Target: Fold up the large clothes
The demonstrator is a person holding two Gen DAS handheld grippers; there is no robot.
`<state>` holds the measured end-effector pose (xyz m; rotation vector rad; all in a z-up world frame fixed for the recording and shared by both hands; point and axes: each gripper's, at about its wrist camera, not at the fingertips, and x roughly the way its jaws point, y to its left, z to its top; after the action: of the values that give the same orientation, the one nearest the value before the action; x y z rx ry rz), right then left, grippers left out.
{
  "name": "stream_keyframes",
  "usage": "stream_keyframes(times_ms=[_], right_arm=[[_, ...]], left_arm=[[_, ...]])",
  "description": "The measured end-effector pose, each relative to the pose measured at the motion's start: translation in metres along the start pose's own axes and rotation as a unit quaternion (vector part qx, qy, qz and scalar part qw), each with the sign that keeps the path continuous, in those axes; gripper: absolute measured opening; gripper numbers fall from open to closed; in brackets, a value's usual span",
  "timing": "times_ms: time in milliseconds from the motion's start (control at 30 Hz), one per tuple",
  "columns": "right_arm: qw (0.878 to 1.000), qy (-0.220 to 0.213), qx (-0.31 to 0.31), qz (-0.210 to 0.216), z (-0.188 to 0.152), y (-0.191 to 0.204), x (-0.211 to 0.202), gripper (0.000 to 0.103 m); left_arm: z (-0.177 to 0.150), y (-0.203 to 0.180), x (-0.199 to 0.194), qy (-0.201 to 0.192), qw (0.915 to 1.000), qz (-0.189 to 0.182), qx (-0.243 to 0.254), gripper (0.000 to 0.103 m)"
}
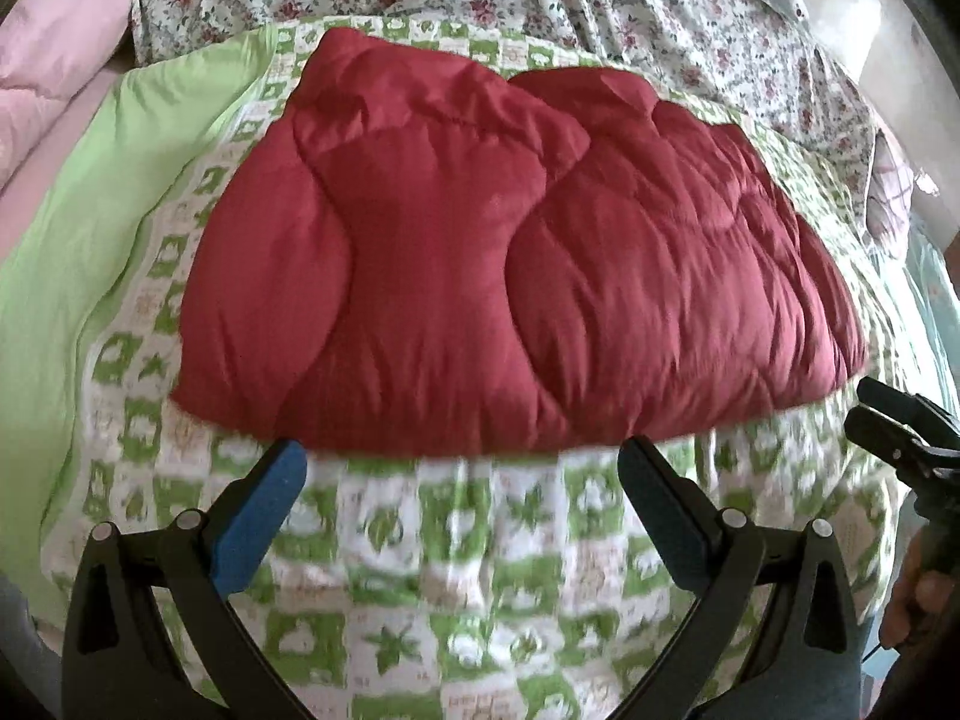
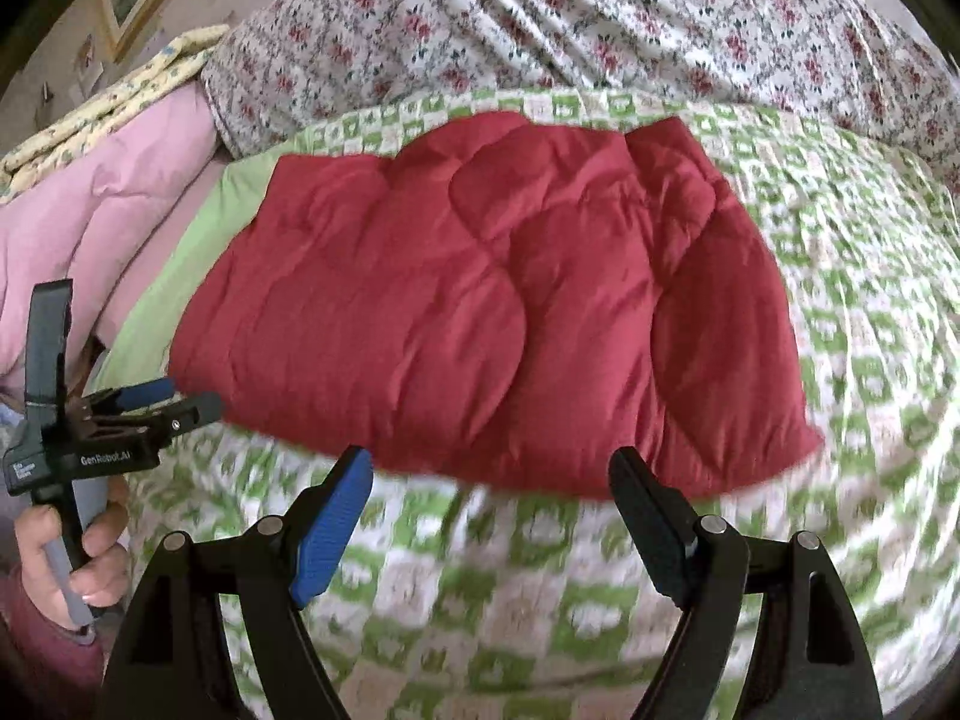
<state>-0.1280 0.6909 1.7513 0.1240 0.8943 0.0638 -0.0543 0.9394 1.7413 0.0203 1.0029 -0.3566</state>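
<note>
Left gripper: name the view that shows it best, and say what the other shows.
The right wrist view shows the left gripper best: side-on, body, handle and the hand holding it, beside the red padded garment. The left wrist view shows only its own open jaws, nothing between them.

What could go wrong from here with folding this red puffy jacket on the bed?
The red jacket is thick and puffy, so a fold may spring back open. Both claws, left and right, stand open and empty near its front edge, so a grab there might also catch the green patterned sheet underneath.
</note>
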Motion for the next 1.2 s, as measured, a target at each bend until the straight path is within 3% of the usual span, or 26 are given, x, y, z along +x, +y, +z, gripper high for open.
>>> stream_keyframes(times_ms=[300,467,667,967,1200], right_arm=[[0.998,0.055,-0.016,0.011,-0.04,0.006,-0.014,0.083],[0.999,0.027,-0.029,0.011,-0.031,0.014,-0.057,0.087],[0.998,-0.026,-0.05,0.01,-0.012,0.026,-0.096,0.103],[0.999,0.016,-0.033,-0.001,-0.012,0.018,-0.036,0.103],[0.999,0.018,-0.034,-0.013,-0.003,0.022,-0.011,0.103]], left_arm=[[-0.044,0.001,-0.026,0.023,0.9992,0.014,0.029,0.103],[-0.041,-0.002,-0.065,0.003,0.9995,0.013,0.029,0.103],[-0.019,-0.012,-0.102,-0.051,0.9981,0.015,0.032,0.103],[-0.003,-0.017,-0.057,-0.031,0.9988,0.037,0.011,0.103],[0.013,-0.026,-0.032,-0.02,0.9976,0.065,0.015,0.103]])
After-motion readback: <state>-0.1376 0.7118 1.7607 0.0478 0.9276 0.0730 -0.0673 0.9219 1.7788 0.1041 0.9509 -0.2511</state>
